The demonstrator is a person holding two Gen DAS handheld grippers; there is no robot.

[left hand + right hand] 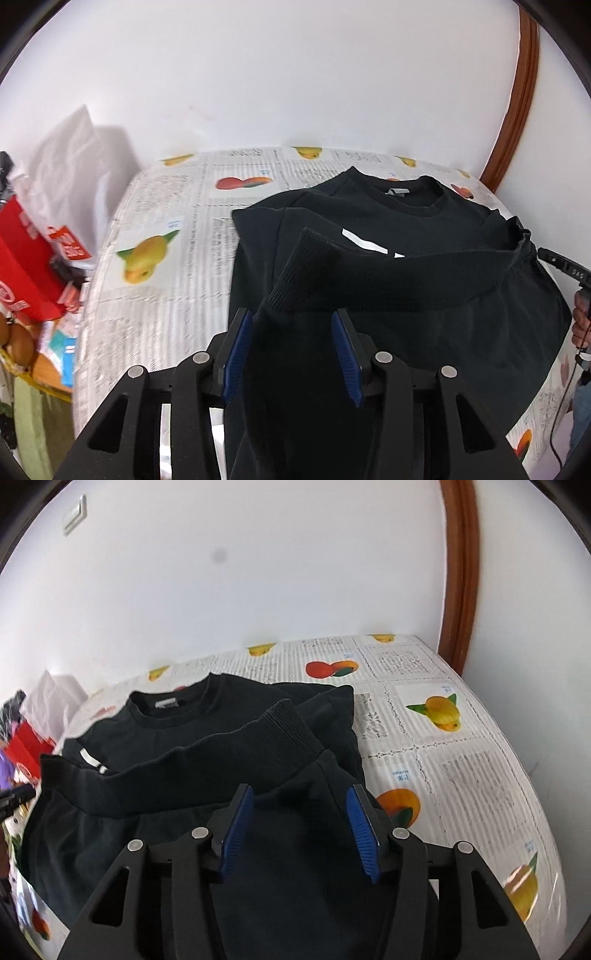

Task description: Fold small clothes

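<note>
A black sweatshirt (406,295) lies on the table with its collar (406,195) toward the wall. Its ribbed hem (369,266) is folded up over the chest. In the left wrist view my left gripper (291,317) is shut on a bunch of the black fabric near the hem's left corner. The right wrist view shows the same sweatshirt (184,738) and hem (258,738). There my right gripper (301,790) stands open, its blue pads (364,834) wide apart over the cloth near the hem's right corner. A person's hand (581,321) shows at the right edge.
A tablecloth printed with newspaper text and fruit (443,746) covers the table, which meets a white wall. A red box (22,266) and a white plastic bag (66,177) crowd the left side. A wooden door frame (461,572) stands at the back right.
</note>
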